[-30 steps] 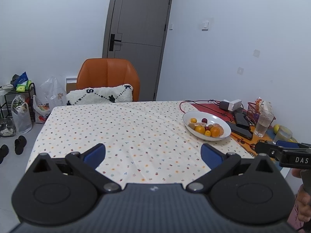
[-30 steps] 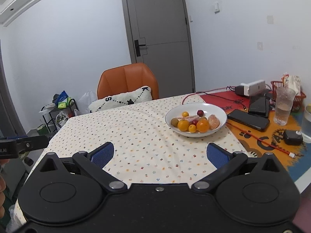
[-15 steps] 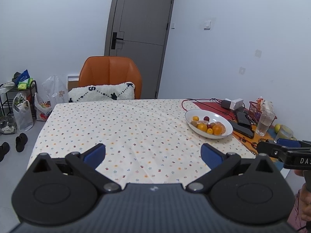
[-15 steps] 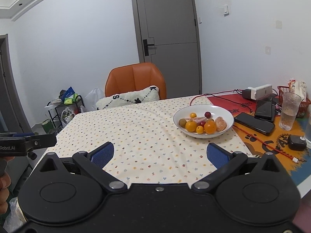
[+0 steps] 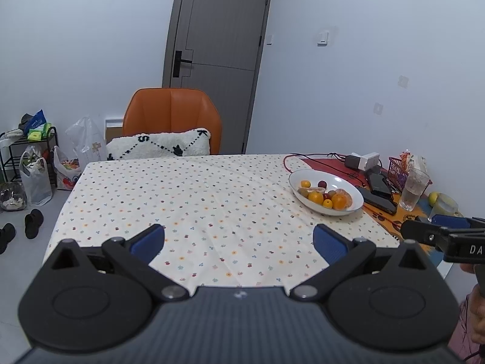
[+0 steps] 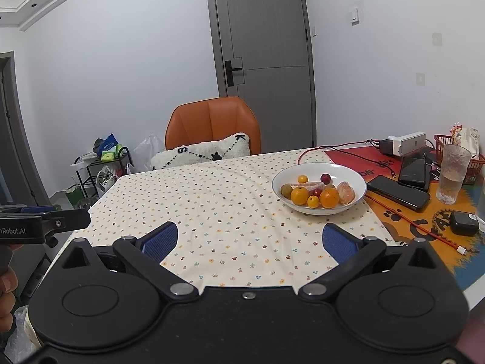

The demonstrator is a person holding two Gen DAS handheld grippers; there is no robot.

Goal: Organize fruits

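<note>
Floral-cloth tabletop (image 6: 212, 200) with the fruit bowl (image 6: 357, 182) ahead, off to the right.
Right claw (image 6: 248, 239) sits nearer it than left claw (image 5: 239, 239); both gape wide and empty, well short of the fruit.

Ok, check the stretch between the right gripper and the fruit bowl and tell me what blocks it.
Nothing visible does. The right gripper is open and empty, and only bare patterned tablecloth lies between it and the white bowl of fruit. The phones and red cable lie to the bowl's right, off that path.
</note>
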